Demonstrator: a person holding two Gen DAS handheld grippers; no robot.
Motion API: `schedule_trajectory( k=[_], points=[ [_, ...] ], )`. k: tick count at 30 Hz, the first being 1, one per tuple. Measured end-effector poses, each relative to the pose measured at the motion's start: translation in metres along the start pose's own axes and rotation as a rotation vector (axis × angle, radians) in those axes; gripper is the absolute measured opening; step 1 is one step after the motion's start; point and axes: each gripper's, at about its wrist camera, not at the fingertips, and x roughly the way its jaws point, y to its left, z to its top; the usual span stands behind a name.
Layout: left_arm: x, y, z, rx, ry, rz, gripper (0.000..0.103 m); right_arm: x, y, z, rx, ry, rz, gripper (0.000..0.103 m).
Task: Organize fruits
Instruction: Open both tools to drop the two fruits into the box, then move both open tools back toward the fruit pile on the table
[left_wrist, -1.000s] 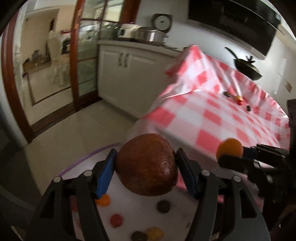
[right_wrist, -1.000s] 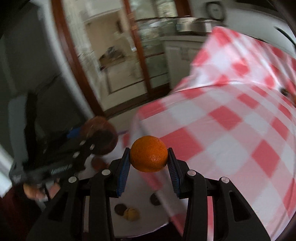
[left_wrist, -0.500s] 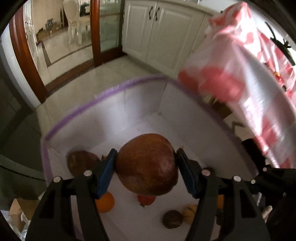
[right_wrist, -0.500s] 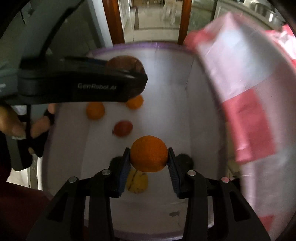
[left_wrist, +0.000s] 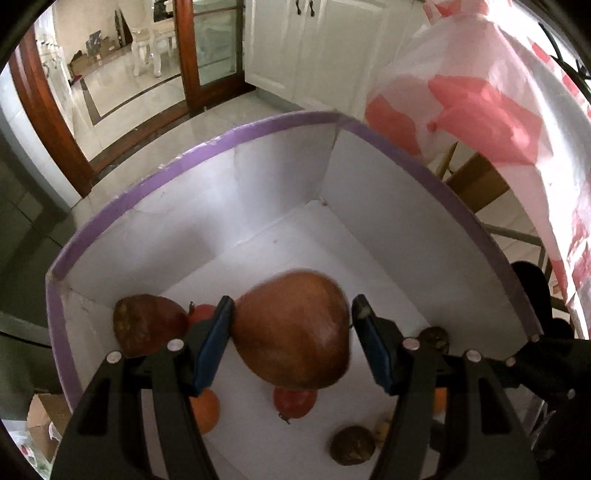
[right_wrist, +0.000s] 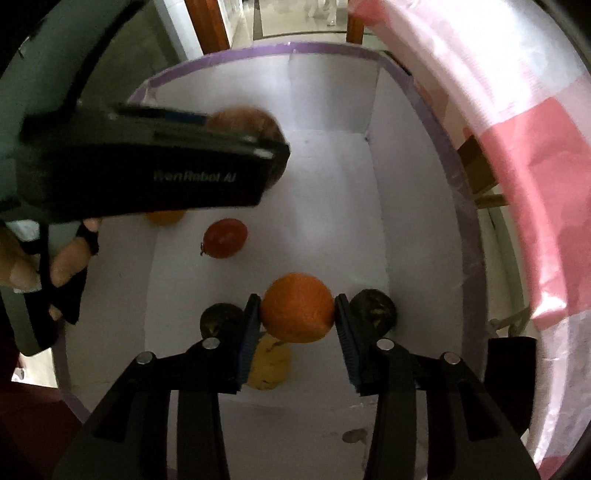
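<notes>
1. Your left gripper (left_wrist: 291, 332) is hanging over the white box (left_wrist: 280, 173) with the purple rim. Its fingers (left_wrist: 212, 347) are standing apart around the big brown fruit (left_wrist: 295, 328): the left pad is touching the skin, but there's a visible gap at the right pad, so I can't tell if it's really pinching or the fruit is already slipping out.
2. Your right gripper (right_wrist: 297, 325) is opening right now. The orange (right_wrist: 298, 307) is sitting between the fingers at lower centre of the right wrist view, and it doesn't look squeezed any more.
3. Handling guess: the brown fruit is looking heavy, smooth and a bit slick, pear-ish, with the fat end at lower right. You're better off gripping across the fat belly than the narrow end.
4. Its long axis is running from upper left to lower right in the left wrist view, tilted rather than upright.
5. The orange is round, so no axis to worry about. It's probably firm and light, with a dimpled, grippy peel.
6. Already on the box floor: a red fruit (right_wrist: 225, 238), a yellow one (right_wrist: 269, 363) and two dark ones (right_wrist: 373, 306). You're risking a bruise if either piece drops onto them.
</notes>
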Motion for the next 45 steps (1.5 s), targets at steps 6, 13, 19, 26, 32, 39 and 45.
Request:
schedule_trajectory(
  k=[6, 13, 19, 26, 32, 39, 45],
  points=[
    [-0.017, 0.004, 0.010, -0.007, -0.072, 0.064, 0.090, -0.019, 0.003, 0.003, -0.019, -0.046, 0.014, 0.061],
    [-0.031, 0.004, 0.021, -0.051, -0.107, 0.082, 0.096, -0.054, 0.003, 0.000, -0.002, -0.122, 0.064, 0.065],
    [-0.054, -0.006, 0.029, -0.075, -0.183, 0.111, 0.099, -0.108, -0.003, -0.008, -0.050, -0.225, 0.087, 0.076],
    [-0.108, -0.044, 0.057, -0.021, -0.355, 0.159, 0.101, -0.171, -0.022, -0.019, -0.006, -0.417, 0.075, 0.081],
    [-0.139, -0.121, 0.087, 0.168, -0.439, 0.137, 0.102, -0.244, -0.072, -0.050, 0.133, -0.641, -0.031, 0.087],
    [-0.125, -0.257, 0.110, 0.394, -0.386, 0.019, 0.102, -0.277, -0.175, -0.109, 0.471, -0.717, -0.215, 0.087],
    [-0.076, -0.362, 0.133, 0.519, -0.324, -0.091, 0.101, -0.274, -0.260, -0.152, 0.737, -0.698, -0.316, 0.087]
  ],
)
